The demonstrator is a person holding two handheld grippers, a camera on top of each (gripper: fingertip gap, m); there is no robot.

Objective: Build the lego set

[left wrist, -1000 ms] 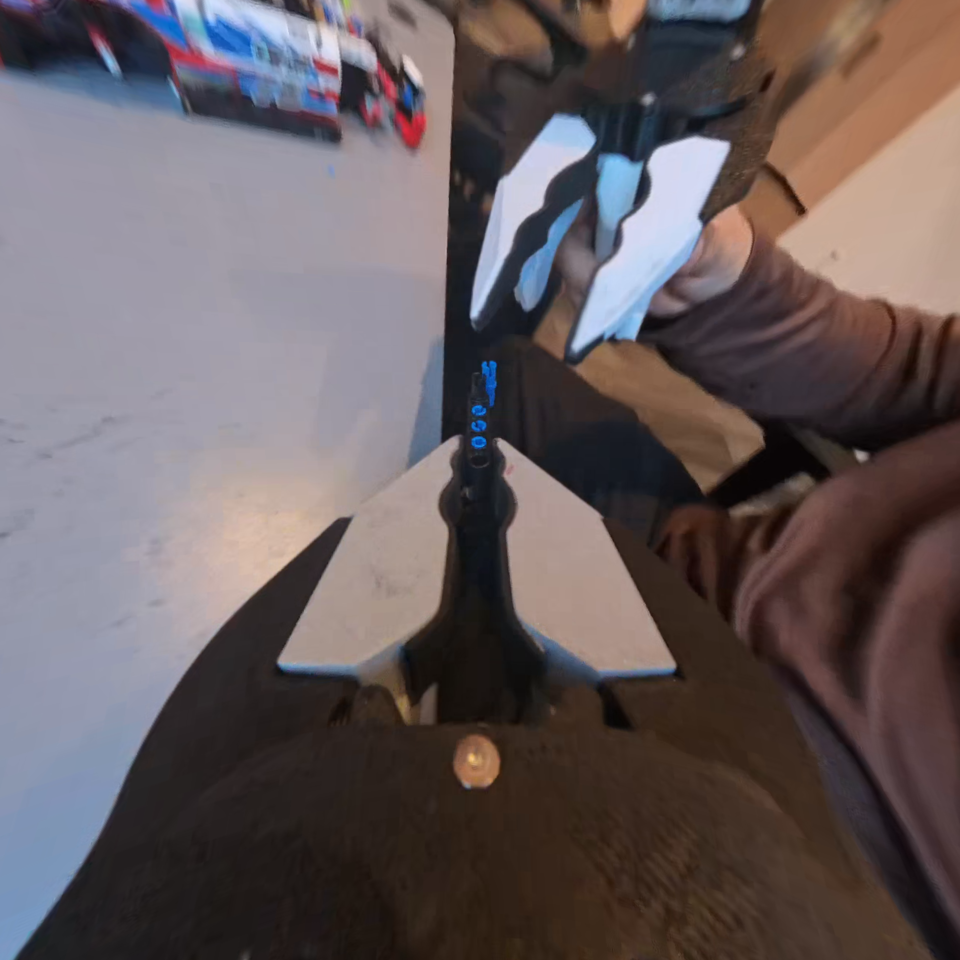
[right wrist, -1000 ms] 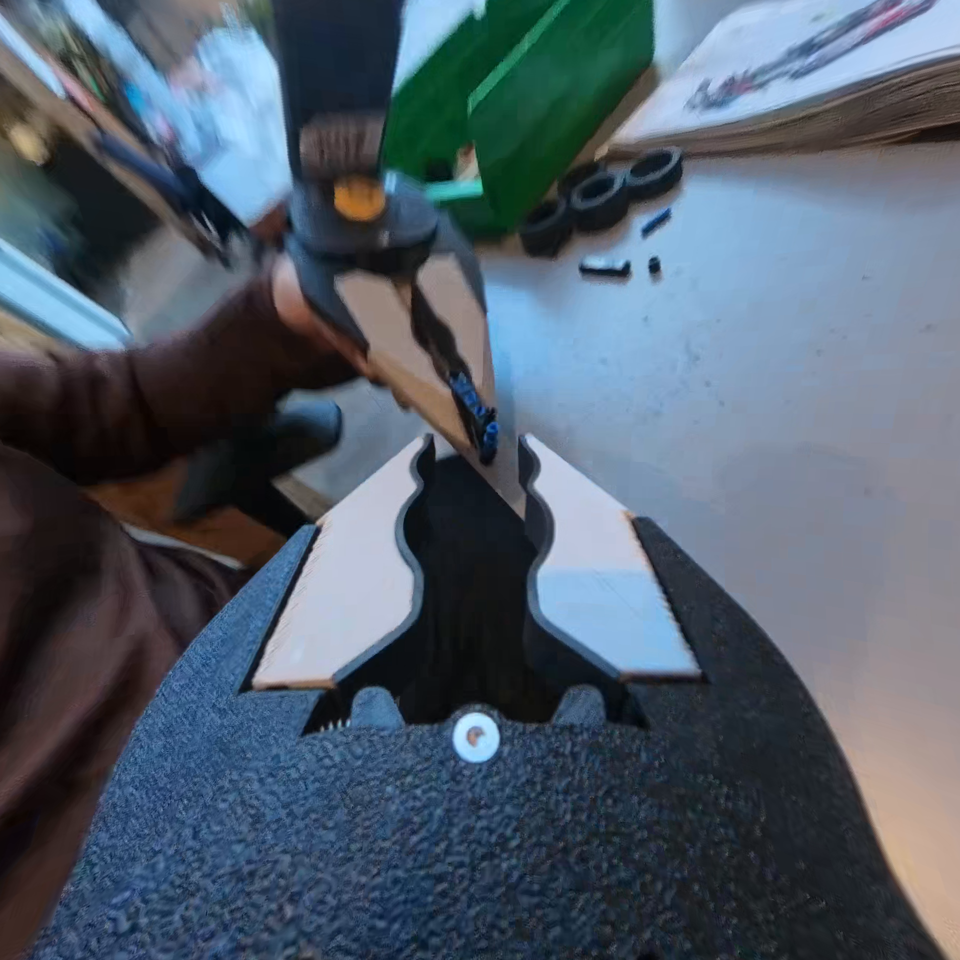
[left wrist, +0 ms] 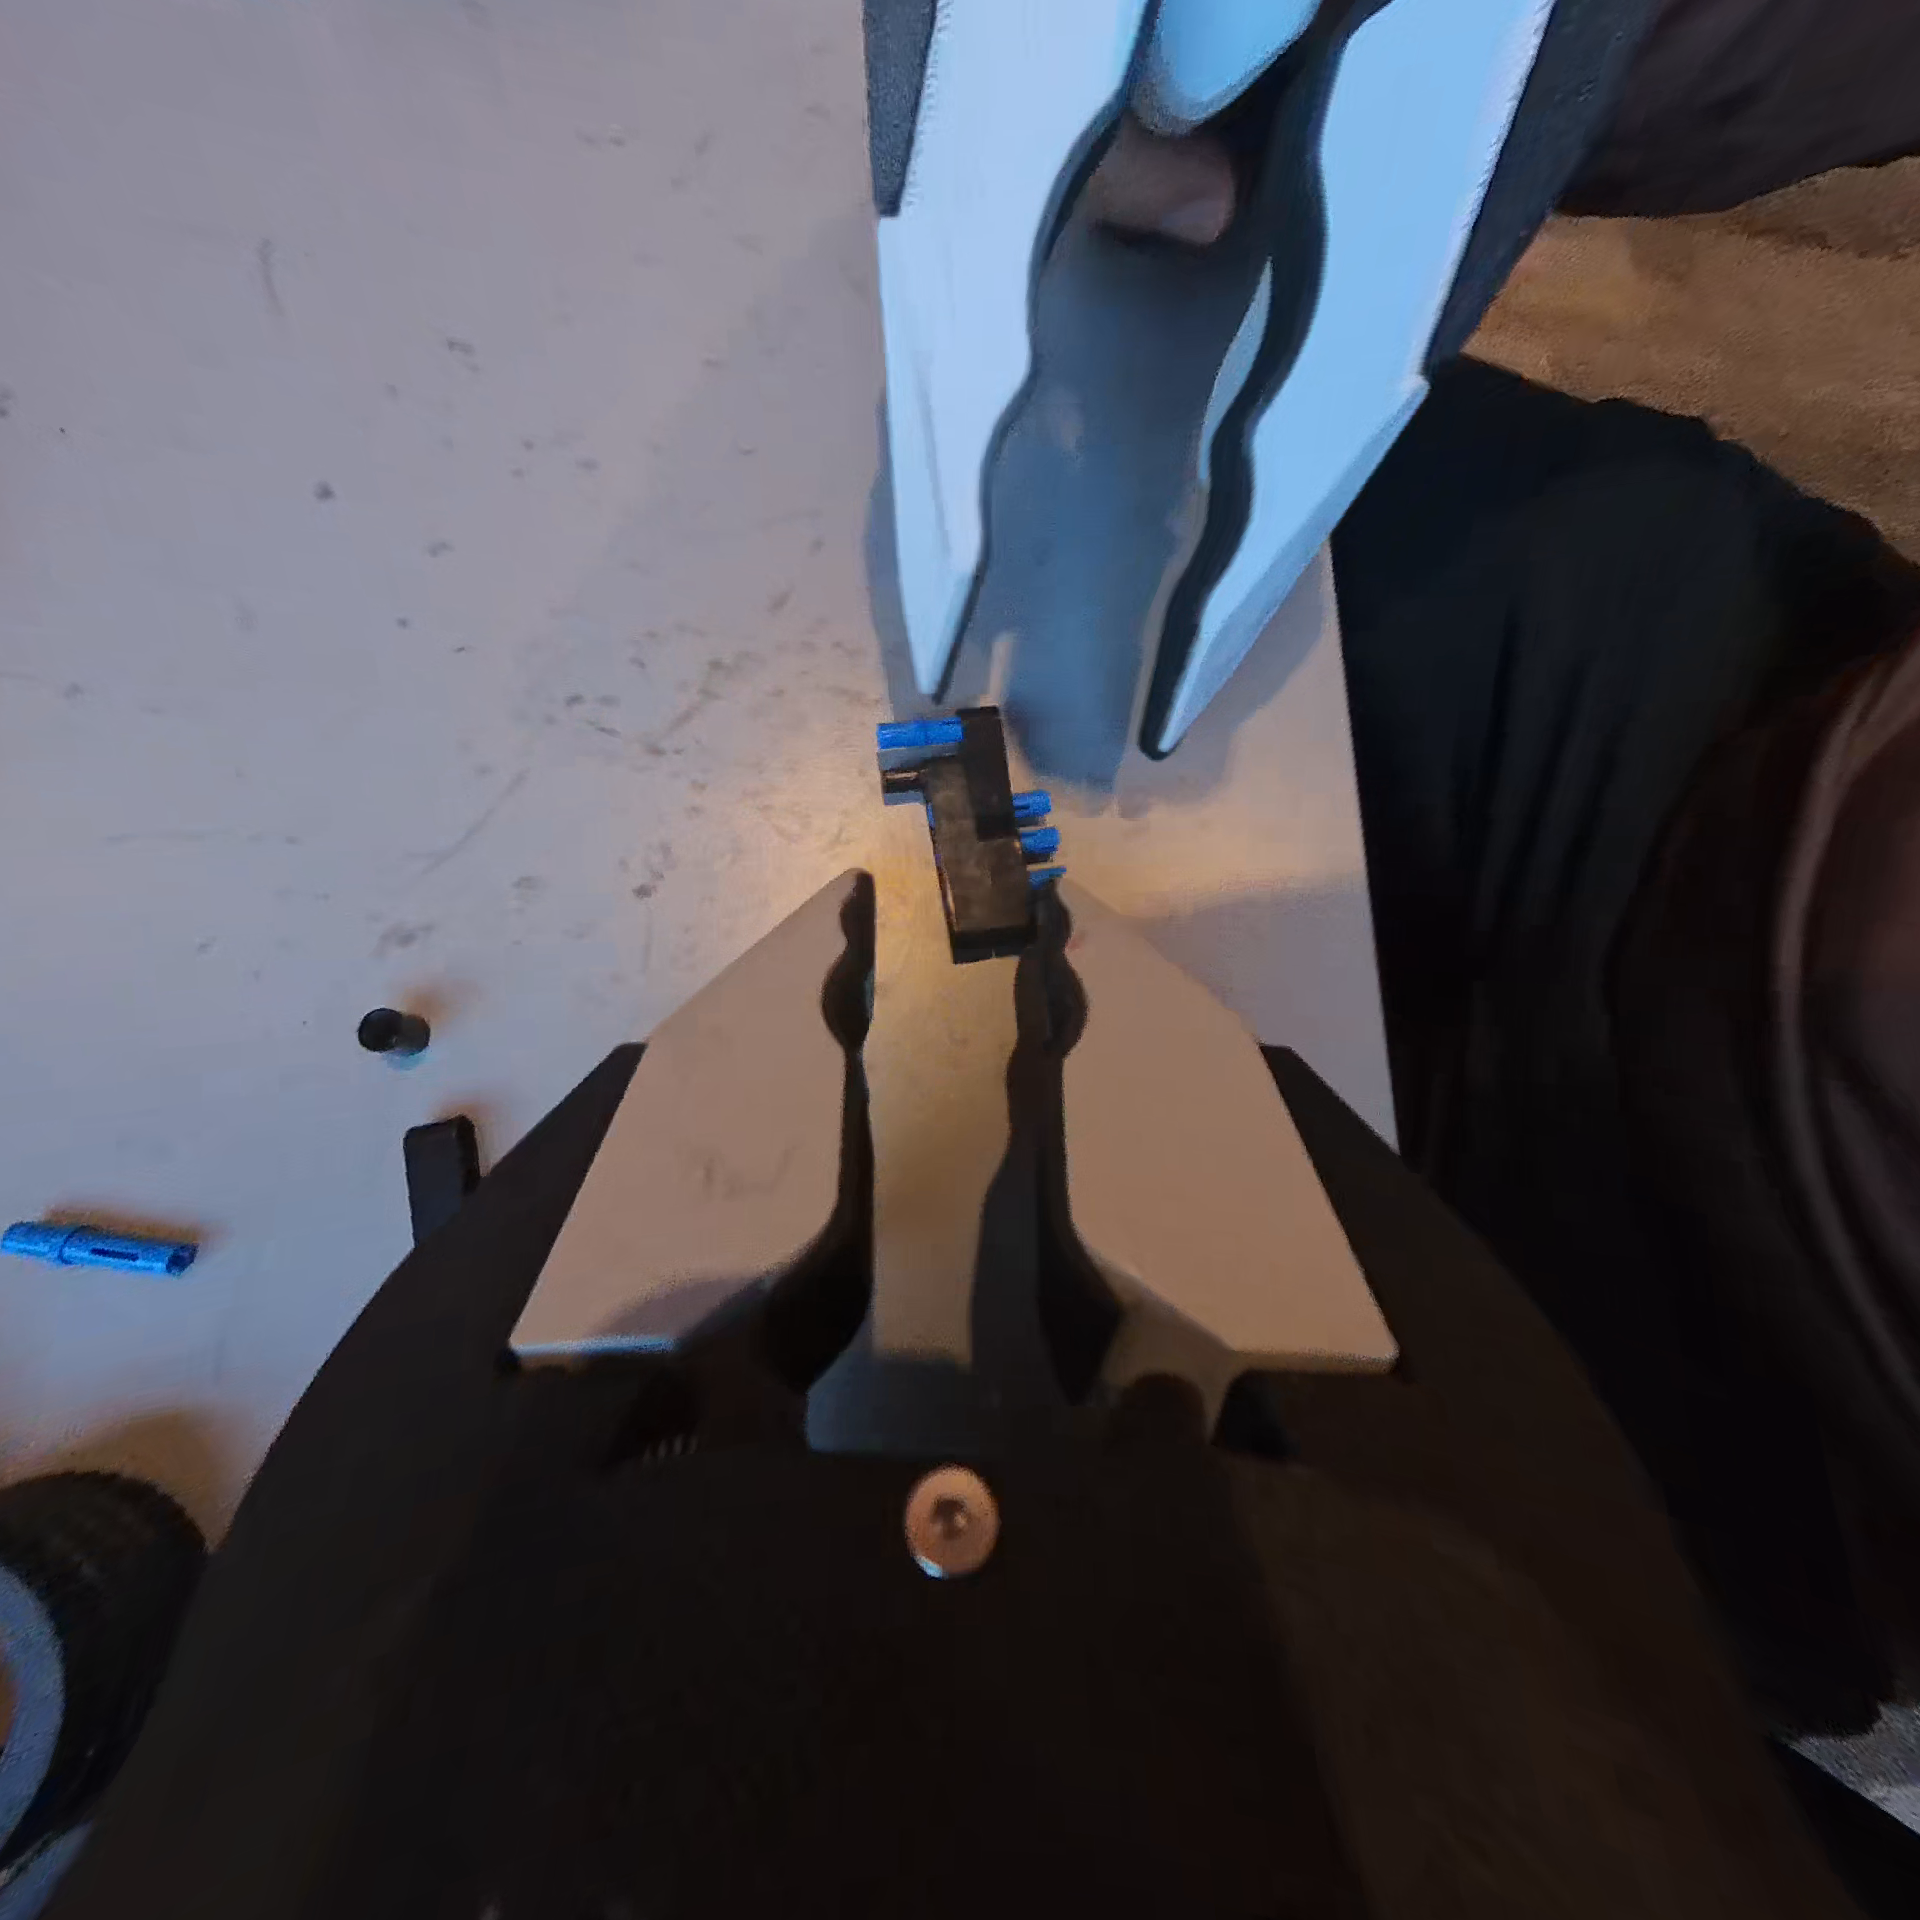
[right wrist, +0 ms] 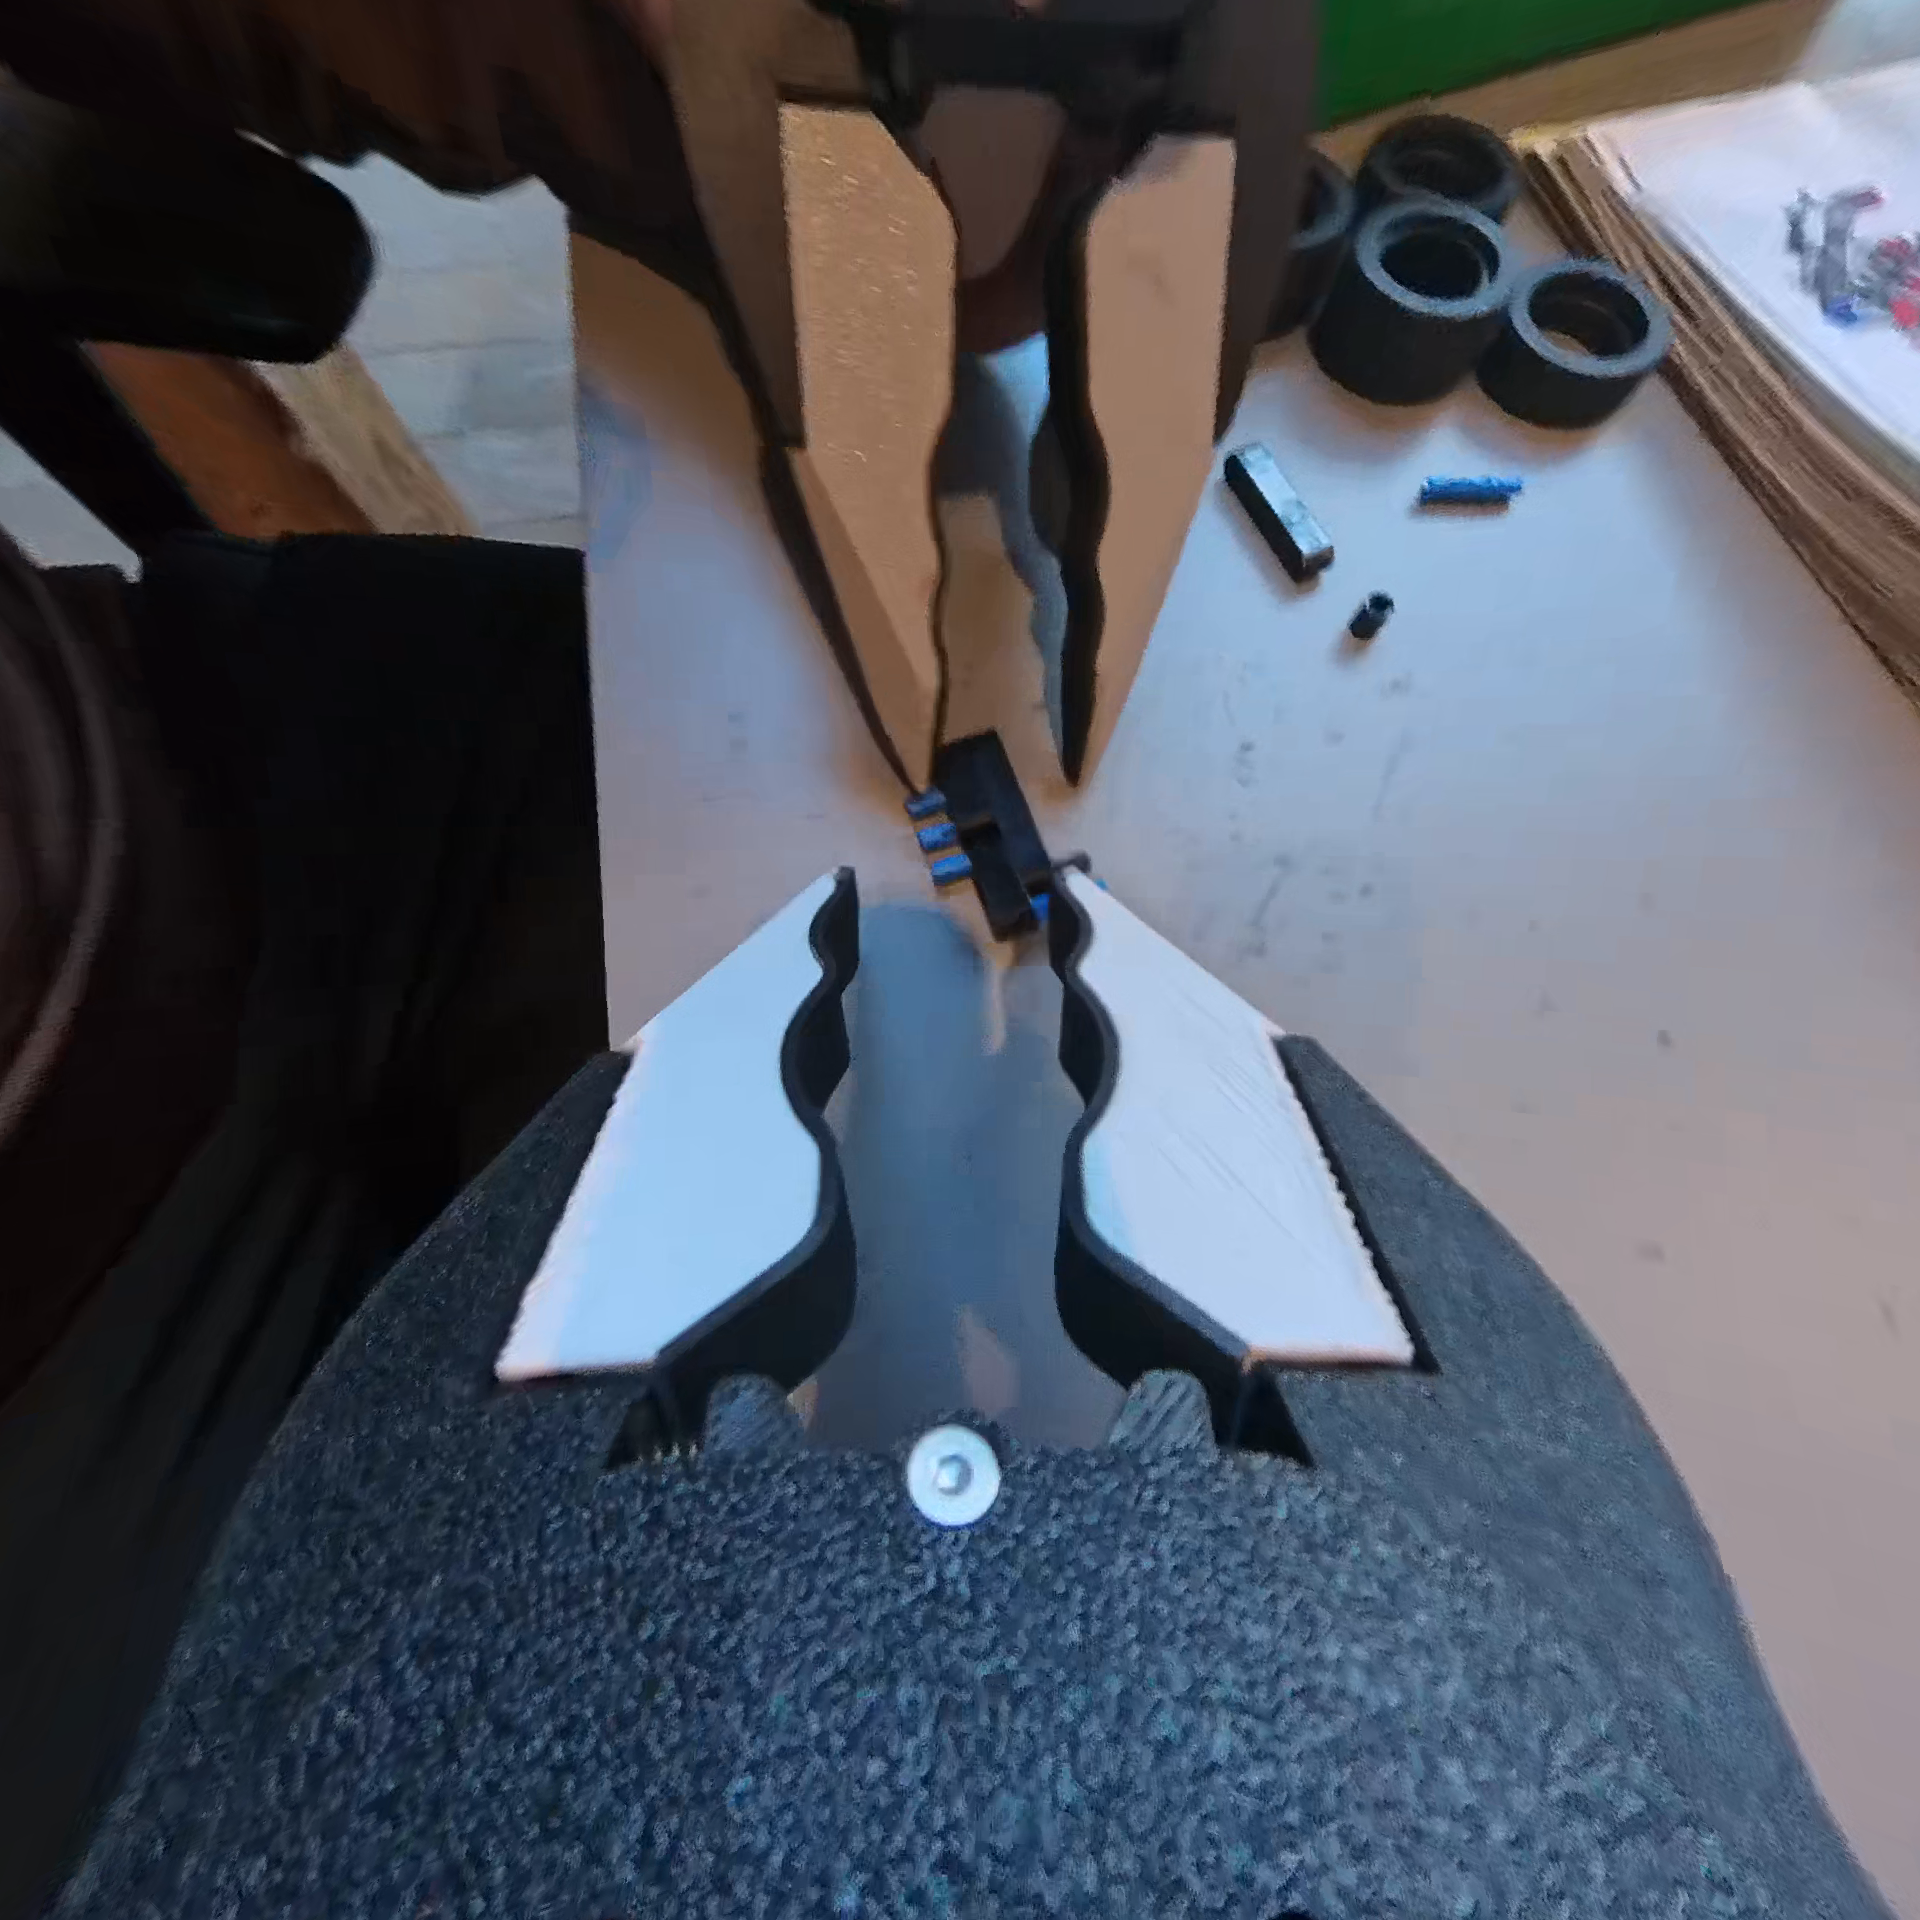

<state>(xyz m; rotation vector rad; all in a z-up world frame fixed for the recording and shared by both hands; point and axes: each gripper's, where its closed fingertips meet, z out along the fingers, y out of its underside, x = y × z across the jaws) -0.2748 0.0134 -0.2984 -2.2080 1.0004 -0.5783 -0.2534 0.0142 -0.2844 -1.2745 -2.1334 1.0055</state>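
A small black lego assembly with blue pins (left wrist: 971, 842) lies on the pale table (left wrist: 416, 520) near its edge. My left gripper (left wrist: 956, 904) is open, its tips on either side of the assembly's near end, and its right fingertip is touching or nearly touching it. My right gripper (left wrist: 1044, 717) points in from the opposite side, open and empty, with its tips just short of the assembly. In the right wrist view the assembly (right wrist: 987, 831) lies between my right gripper (right wrist: 956, 883) and the left gripper (right wrist: 992, 774).
Several black tyres (right wrist: 1434, 301), a black beam (right wrist: 1278, 509), a blue pin (right wrist: 1470, 488) and a small black pin (right wrist: 1371, 615) lie near an instruction booklet (right wrist: 1766, 260). The left wrist view shows the blue pin (left wrist: 99, 1247) and a tyre (left wrist: 94, 1558). The table edge (left wrist: 1351, 831) runs beside the assembly. The grippers are tip to tip, or close to it. From the left gripper's tips to the blue pin (left wrist: 99, 1247) is close to 12 centimeters. The right camera catches it too, in the right wrist view (right wrist: 1467, 490).
The left gripper was shut on the assembly, held in the air off the table edge. Now it is open and the assembly lies on the table. Both grippers have come down to it.
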